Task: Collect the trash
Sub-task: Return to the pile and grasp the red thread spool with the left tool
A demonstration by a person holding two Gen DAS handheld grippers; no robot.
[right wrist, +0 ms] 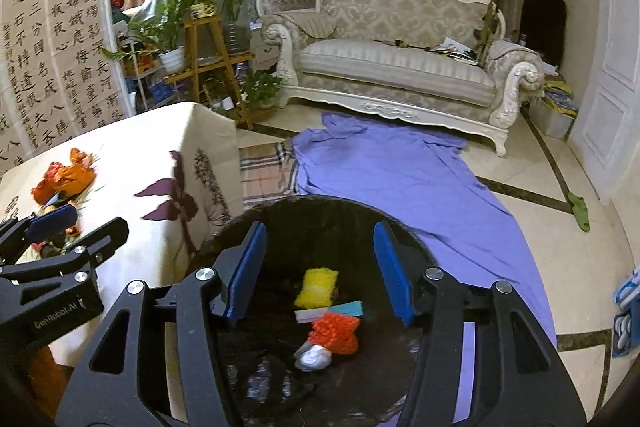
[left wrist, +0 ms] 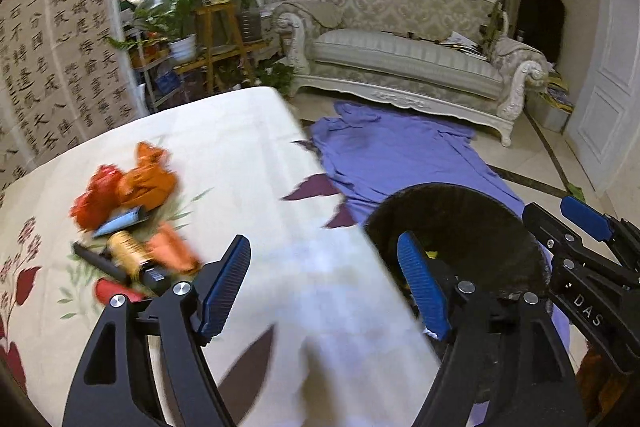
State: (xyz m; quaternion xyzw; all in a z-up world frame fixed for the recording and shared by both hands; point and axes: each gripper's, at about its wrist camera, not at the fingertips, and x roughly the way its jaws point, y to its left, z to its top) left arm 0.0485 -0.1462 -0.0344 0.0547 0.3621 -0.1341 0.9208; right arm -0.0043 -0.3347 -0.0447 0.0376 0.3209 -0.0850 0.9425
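Several pieces of trash [left wrist: 132, 223] lie heaped on the table [left wrist: 256, 163], on its floral cloth: crumpled orange and red wrappers, a gold-and-black tube, a black stick, a small blue-white packet. We judge the wrappers light, soft and springy, easy to pinch at any bunched fold but prone to slip from smooth pads. We read the tube as stiffer and round, likely to roll; we would take it across the middle of its body.

The bin [right wrist: 304, 211], black-lined, stands on the floor just beside the table's edge. Already in it: a yellow sponge-like piece [right wrist: 318, 287], a red mesh item, a flat teal-and-white piece, a foil ball.

Left gripper [left wrist: 324, 287] points down across the table corner, jaws spread, nothing between them; the heap sits just off its left finger. Right gripper [right wrist: 320, 271] hangs over the bin's mouth, tilted down, jaws apart and empty.

We think the left one should swing toward the heap next.
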